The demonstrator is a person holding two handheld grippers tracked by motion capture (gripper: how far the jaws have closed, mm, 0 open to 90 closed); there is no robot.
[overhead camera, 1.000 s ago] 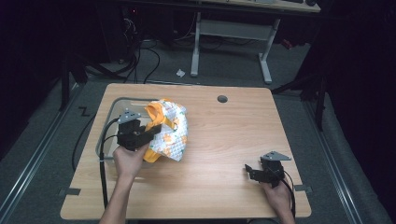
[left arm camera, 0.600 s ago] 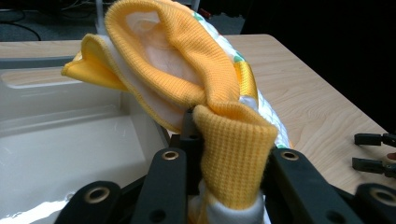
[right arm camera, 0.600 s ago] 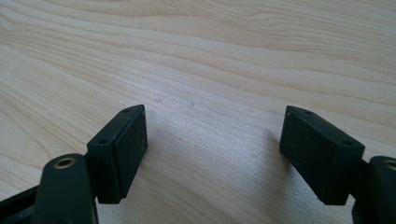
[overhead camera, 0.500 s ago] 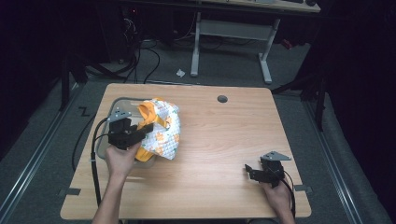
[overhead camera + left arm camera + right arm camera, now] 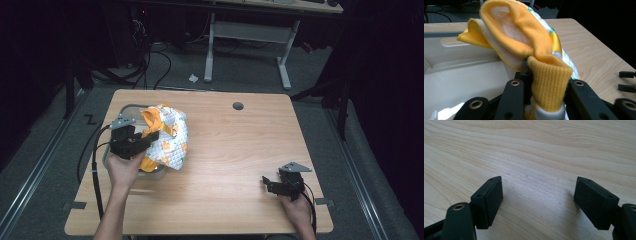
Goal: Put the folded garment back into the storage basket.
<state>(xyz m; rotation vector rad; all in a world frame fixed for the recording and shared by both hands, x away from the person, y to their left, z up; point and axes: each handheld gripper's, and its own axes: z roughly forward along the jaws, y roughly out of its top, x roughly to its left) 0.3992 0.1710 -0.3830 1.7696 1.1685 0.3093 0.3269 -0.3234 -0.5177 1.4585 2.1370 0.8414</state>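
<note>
The left gripper is clamping a bunched fold of the yellow-trimmed garment, a small quilted piece with a printed pattern, at the left side of the table. The cloth is hanging partly over the clear plastic bin and partly spilling onto the wood to its right. The step looks like getting the garment into that bin. To do it well, the person should be carrying the cloth leftward until the bulk is hanging over the bin's opening, lowering it so the loose part is settling inside the rim, and only then letting the jaws part; releasing early would probably leave half of it draped over the wall. The right gripper is resting near the right front corner, its jaws standing apart over bare wood with nothing between them.

The garment is covering most of the bin in the high view, and the bin's near edge is hard to make out. What kind of garment it is cannot be told for sure.
</note>
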